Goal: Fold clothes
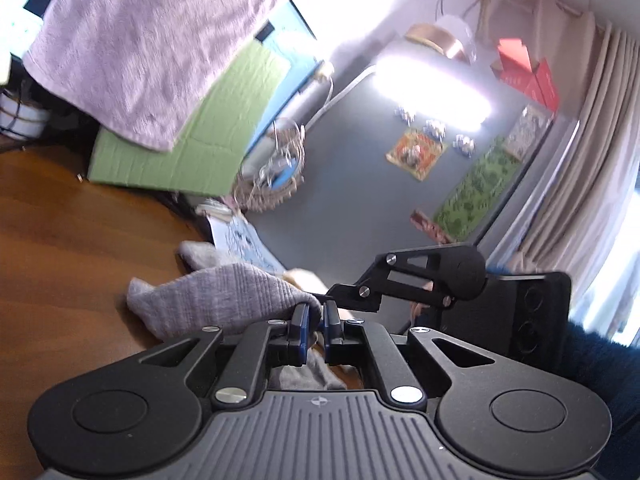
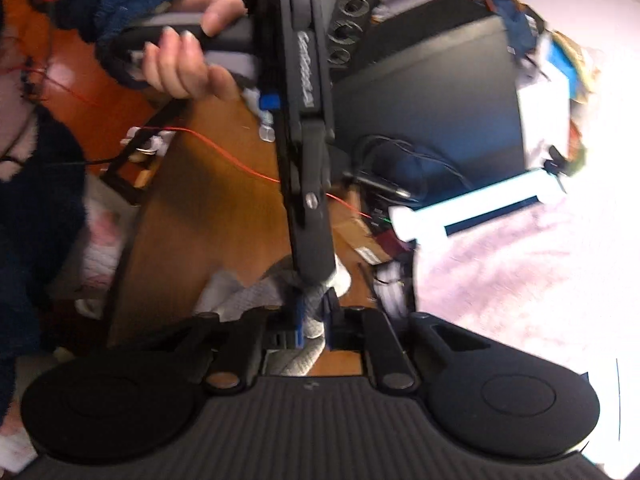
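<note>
We find no writing we can read: white lettering runs along the side of the left claw [image 2: 310,280] in the right wrist view, but blur defeats it. A woven wicker basket [image 1: 276,168] stands at the far edge of the brown wooden worktop [image 1: 72,240], holding a tangle of pale and blue items we cannot name, beside a green cardboard box [image 1: 192,136].

The grey ribbed knit garment [image 1: 224,292] is bunched near the middle of the worktop. In the left wrist view our left claw [image 1: 316,320] is narrowed on a fold of it, the blue pads [image 1: 300,318] pinching the cloth. In the right wrist view our right claw [image 2: 314,316] likewise grips a twisted roll of the same grey cloth [image 2: 314,308], jaws close together.

Only the left view shows the pink terry towel [image 1: 132,44] hanging at upper left and the grey wall with small pictures. Only the right view shows the left hand [image 2: 188,56] on its handle, a thin red wire [image 2: 224,156] and a black box [image 2: 432,92].
</note>
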{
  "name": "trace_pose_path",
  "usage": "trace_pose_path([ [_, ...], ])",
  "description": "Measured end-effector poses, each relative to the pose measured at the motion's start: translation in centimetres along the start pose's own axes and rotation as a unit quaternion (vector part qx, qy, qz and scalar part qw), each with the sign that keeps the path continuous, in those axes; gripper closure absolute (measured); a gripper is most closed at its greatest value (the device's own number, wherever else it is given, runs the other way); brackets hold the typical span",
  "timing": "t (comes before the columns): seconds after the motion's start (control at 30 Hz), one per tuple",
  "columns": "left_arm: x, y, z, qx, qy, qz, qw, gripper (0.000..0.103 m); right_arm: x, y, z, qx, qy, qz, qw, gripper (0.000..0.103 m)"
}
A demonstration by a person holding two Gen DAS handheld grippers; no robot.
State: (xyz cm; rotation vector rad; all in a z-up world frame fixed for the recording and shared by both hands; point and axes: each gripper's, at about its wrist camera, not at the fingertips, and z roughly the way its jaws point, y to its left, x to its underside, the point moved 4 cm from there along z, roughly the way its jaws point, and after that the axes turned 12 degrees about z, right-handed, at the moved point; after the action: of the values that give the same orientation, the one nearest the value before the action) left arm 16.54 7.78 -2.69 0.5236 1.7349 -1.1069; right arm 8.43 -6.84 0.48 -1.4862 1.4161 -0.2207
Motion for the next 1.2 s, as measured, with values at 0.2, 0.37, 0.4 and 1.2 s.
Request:
trace_pose_path([
  [0.2,-0.7,-0.7,-1.3,-0.067,-0.003,0.051,0.9964,0.069,1.2,-5.6,-1.2,0.108,0.025,0.083,0.990,0.094],
  [0.37,0.4,-1.1,1.1,-0.075,0.033,0.063,0.9947,0.069,3.3,-9.7,-3.3,0.187,0.068,0.131,0.971,0.094],
  [0.4,0.8,-1.3,2.0,-0.078,0.044,0.070,0.9935,0.069,3.9,-10.3,-3.7,0.196,0.079,0.146,0.966,0.093],
  [1.2,0.6,-4.0,15.3,-0.212,0.184,0.187,0.9415,0.098,14.9,-12.1,-10.0,0.288,0.150,0.290,0.900,0.093],
])
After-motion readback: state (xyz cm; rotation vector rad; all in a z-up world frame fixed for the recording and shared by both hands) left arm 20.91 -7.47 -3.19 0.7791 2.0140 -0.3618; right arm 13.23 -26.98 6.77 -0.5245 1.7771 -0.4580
